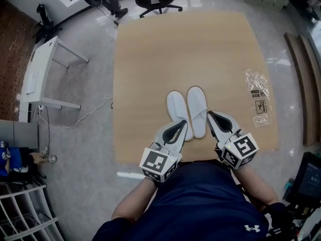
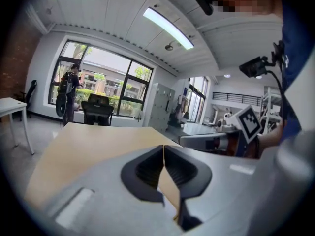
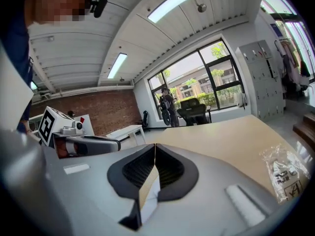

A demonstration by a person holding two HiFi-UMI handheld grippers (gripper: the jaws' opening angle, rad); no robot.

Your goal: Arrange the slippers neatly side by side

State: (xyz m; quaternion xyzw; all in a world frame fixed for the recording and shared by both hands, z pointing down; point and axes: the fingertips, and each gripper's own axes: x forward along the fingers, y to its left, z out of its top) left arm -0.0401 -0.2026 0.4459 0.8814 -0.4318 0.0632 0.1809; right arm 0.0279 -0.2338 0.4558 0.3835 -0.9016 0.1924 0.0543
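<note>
Grey left gripper [image 1: 184,123] and right gripper [image 1: 210,114] hover closed above slippers [image 1: 196,105].

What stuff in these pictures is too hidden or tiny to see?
Head view: the left gripper covers the near end of one slipper.
Head view: the print on the plastic bag is too small to read.
Right gripper view: the right gripper, jaws shut, blocks the slippers.
Left gripper view: the person by the window is too tiny for detail.
</note>
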